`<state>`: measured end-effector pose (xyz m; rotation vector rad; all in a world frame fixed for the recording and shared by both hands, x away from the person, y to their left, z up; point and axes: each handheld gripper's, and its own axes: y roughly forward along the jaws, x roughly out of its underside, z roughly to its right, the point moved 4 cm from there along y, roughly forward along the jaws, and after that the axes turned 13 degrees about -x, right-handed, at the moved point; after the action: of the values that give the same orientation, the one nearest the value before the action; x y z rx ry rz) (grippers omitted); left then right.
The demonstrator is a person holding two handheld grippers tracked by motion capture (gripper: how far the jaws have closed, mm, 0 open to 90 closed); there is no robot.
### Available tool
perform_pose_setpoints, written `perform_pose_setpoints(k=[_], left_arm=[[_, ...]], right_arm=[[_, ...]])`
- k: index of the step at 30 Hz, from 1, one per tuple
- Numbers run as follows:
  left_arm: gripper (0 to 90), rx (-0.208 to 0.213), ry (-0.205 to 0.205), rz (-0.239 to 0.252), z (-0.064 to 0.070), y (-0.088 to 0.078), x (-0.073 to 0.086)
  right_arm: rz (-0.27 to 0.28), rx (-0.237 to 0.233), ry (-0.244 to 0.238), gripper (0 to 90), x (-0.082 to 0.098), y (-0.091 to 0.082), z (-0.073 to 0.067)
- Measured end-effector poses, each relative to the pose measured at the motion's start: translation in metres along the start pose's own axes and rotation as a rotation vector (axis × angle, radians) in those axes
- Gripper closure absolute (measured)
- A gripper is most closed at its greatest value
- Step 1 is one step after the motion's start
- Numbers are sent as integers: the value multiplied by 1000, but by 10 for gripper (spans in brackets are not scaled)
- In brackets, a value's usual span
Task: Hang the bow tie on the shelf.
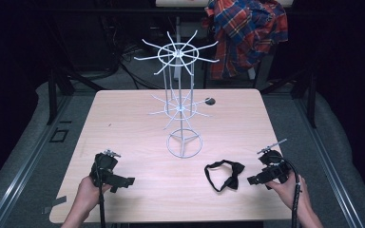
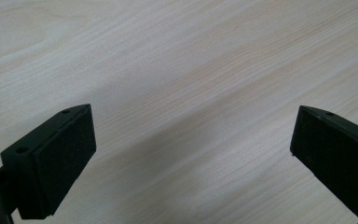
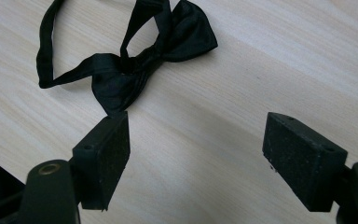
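High view, table: pale wooden table (image 1: 133,118) seen from above; two forearms enter from the bottom edge, each hand holding a black gripper.
Bow tie: black bow tie (image 1: 225,175) with its neck strap looped, lying flat on the near right part of the table, between the wire stand's base and the right gripper.
Right gripper: right gripper (image 1: 253,180) held just beside the bow tie, its jaws pointing toward it; a cable trails back over the hand.
Right gripper view, jaws: right gripper (image 3: 196,151) has its two black jaws standing wide apart with bare wood between them; nothing is clamped. The bow tie (image 3: 135,65) lies just ahead, one wing's tip close to the left jaw's front edge; contact cannot be told.
Left gripper: left gripper (image 1: 129,181) low over the near left part of the table, well apart from the bow tie.
Left gripper view, jaws: left gripper (image 2: 191,140) has its jaws spread wide over plain wood grain, holding nothing.
Wire stand: white wire stand (image 1: 180,102) upright near the table's middle, with two tiers of radiating hooks and a ring base.
Background: plaid shirt (image 1: 244,31) hanging beyond the far edge of the table.
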<state>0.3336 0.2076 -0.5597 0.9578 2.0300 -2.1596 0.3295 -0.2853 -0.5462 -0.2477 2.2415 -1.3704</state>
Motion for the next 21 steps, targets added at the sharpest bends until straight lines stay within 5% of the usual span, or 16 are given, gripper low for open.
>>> perform_pose_setpoints(k=[7,8,11,13,15,19,20,21], left_arm=[[1,1,1,-1,-1,0,1],[1,-5,-3,2,-1,-1,1],[1,-2,-4,1,-1,0,1],[1,1,3,-2,-1,-1,1],[1,0,3,0,-1,-1,1],[1,0,0,-1,-1,0,1],[1,1,7,-3,-1,0,1],[1,1,7,-4,-1,0,1]], right_arm=[[7,24,-20,224,-1,-3,-2],[28,-3,-12,219,-2,-1,-4],[-10,16,-28,188,-3,-1,-4],[10,-40,-16,170,-3,4,-7],[-15,17,-29,160,-3,1,-6],[0,-3,-37,144,-6,3,-8],[13,-65,-26,134,-6,7,-11],[21,-15,-23,126,-7,7,-11]])
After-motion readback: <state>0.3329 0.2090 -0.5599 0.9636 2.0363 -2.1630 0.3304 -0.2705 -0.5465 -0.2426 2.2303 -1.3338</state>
